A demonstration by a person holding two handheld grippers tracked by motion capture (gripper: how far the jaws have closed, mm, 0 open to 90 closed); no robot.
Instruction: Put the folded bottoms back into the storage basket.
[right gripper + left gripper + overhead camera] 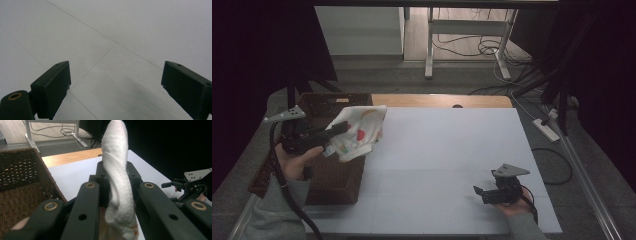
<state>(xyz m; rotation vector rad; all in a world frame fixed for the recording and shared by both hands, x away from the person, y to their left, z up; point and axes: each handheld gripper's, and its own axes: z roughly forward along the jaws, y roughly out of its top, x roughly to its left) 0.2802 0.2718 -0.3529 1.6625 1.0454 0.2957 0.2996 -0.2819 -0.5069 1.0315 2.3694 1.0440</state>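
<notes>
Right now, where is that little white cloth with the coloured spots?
In the high view the cloth hangs at the table's left side, pinched in the left gripper above the brown basket.

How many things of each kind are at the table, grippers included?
Grippers: 2, left gripper and right gripper
White cloth: 1
Brown woven basket: 1
Total: 4

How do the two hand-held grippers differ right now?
The left gripper is shut on a white cloth with coloured spots; the right gripper stands open with nothing between its jaws. The left is held up beside the woven basket; the right sits low over the white table. Both are black.
</notes>
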